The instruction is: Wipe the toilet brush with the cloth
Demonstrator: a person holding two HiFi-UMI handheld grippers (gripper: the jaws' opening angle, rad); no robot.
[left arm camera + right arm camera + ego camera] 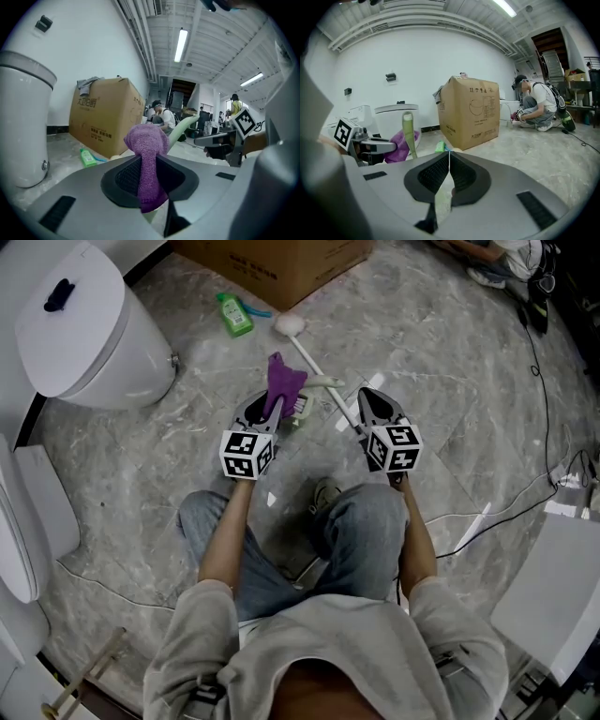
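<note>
Left gripper (271, 411): jaws clamped on a purple terry cloth (284, 381).
Right gripper (363, 401): jaws closed on the thin shaft of a white toilet brush (306, 352).
Brush: just beside the cloth.

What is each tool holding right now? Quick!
Left tool: closed, holding the purple cloth.
Right tool: closed, pinching the thin handle of the toilet brush.

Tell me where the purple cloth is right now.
In the head view's centre, the purple cloth is clamped in the left gripper, sticking up from its jaws, just left of the toilet brush handle.
</note>
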